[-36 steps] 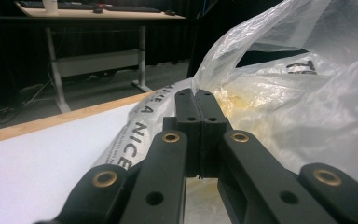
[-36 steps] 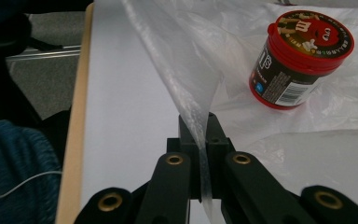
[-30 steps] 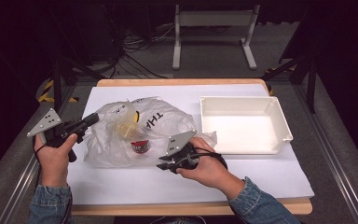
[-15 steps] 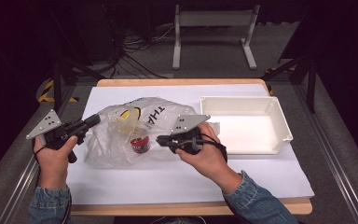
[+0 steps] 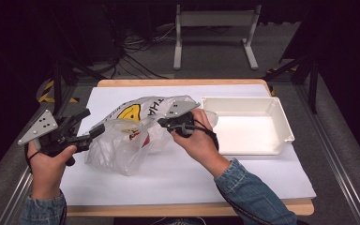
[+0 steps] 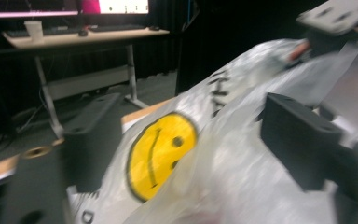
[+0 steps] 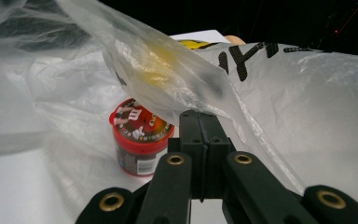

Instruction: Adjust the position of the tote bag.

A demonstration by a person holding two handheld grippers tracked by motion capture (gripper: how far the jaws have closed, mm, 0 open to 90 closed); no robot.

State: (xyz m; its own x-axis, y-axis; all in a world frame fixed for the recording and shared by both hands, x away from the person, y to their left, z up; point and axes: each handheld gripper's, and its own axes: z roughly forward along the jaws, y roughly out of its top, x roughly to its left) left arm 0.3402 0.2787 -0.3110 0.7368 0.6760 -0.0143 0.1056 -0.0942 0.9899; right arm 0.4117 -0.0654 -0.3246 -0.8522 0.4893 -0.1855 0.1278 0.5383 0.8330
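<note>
Since a second ago the right gripper [image 5: 163, 123] has risen from the near edge of the plastic bag [image 5: 122, 140] to its upper right side, and the film there has come up off the table with it; the left gripper [image 5: 88, 126], which a second ago was closed at the bag's left edge, has just been opening. Its jaws now stand spread with the bag's yellow smiley print [image 6: 161, 154] bulging between them, the pads not pressing on it. The right gripper's jaws have just closed and are pressed together on a fold of the film [image 7: 168, 70]. The bag lies on the white sheet [image 5: 178, 173] left of centre, just left of the white tray [image 5: 246, 124], its long axis running from near left to far right and its raised part towards the right gripper. In the right gripper view a small red tub [image 7: 140, 137] stands upright in the bag. The film is thin, limp and slippery, likely to stretch or slide out of a pinch, so a doubled fold or the rim is the best hold. The tub makes the near end heavier and will probably roll about if the bag tips.
</note>
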